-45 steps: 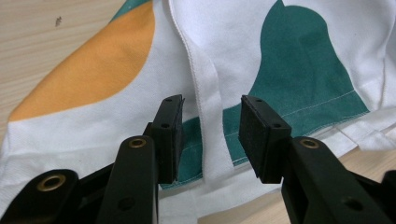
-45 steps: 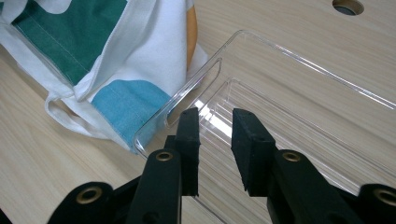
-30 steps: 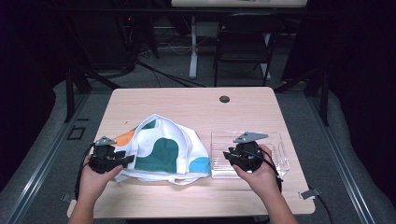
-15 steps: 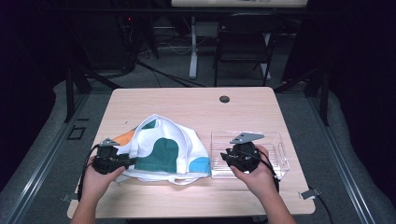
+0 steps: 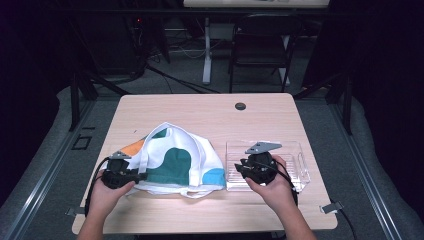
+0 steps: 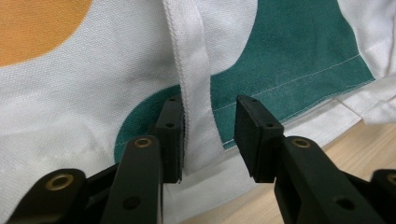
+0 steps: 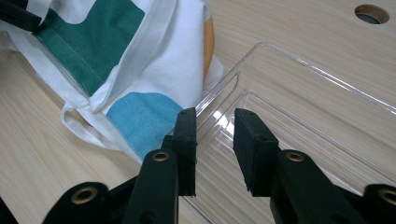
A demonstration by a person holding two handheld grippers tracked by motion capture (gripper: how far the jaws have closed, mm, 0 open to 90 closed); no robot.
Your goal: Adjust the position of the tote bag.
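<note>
A white cloth bag (image 5: 180, 165) with teal, orange and blue patches lies flat on the table's near left. My left gripper (image 5: 142, 175) is at the bag's left edge. In the left gripper view its jaws (image 6: 208, 135) have just been closing around a white strap (image 6: 194, 70). The strap touches one pad, and a gap remains at the other. A clear plastic tray (image 5: 295, 150) sits to the right of the bag. My right gripper (image 5: 239, 170) is at the tray's left end. Its jaws (image 7: 215, 140) stand apart with the thin tray wall (image 7: 303, 116) running between them. The bag (image 7: 93, 37) lies just beside.
The wooden table (image 5: 200, 110) has a round cable hole (image 5: 240, 106) near its far edge, also seen as the hole (image 7: 371, 13) beyond the tray. A dark chair (image 5: 260, 45) and desk legs stand behind the table. Bare wood lies between bag and far edge.
The left gripper has edged slightly in toward the bag's left edge. The right gripper, the bag and the tray have not moved.
</note>
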